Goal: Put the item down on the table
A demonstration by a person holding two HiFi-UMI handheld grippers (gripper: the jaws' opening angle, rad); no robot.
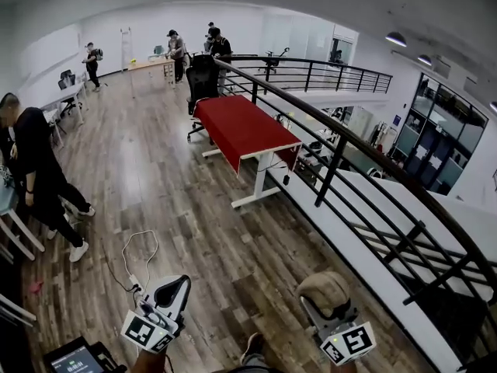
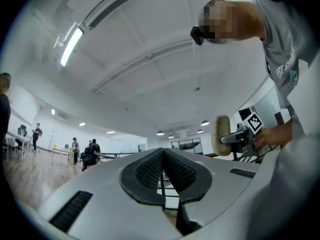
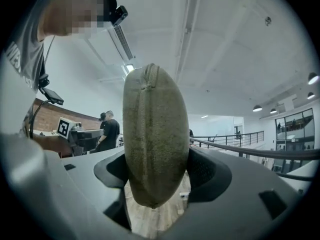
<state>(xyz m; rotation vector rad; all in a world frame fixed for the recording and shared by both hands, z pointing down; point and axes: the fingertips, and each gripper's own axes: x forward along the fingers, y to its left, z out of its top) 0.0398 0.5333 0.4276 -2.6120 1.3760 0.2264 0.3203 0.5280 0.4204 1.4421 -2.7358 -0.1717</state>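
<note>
Tan oval pad clamped between fingers of right gripper, seam edge facing camera. Long axis upright, running along fingers and sticking out well past tips. Left gripper empty, fingers together. Red-topped counter lies ahead and slightly left of pad, well apart, wooden floor between. Right side is only one loaded. Judgement: walk-up needed before set-down.

No legible text or labels.

Bare floor leads to the red table (railing flanks its right).
</note>
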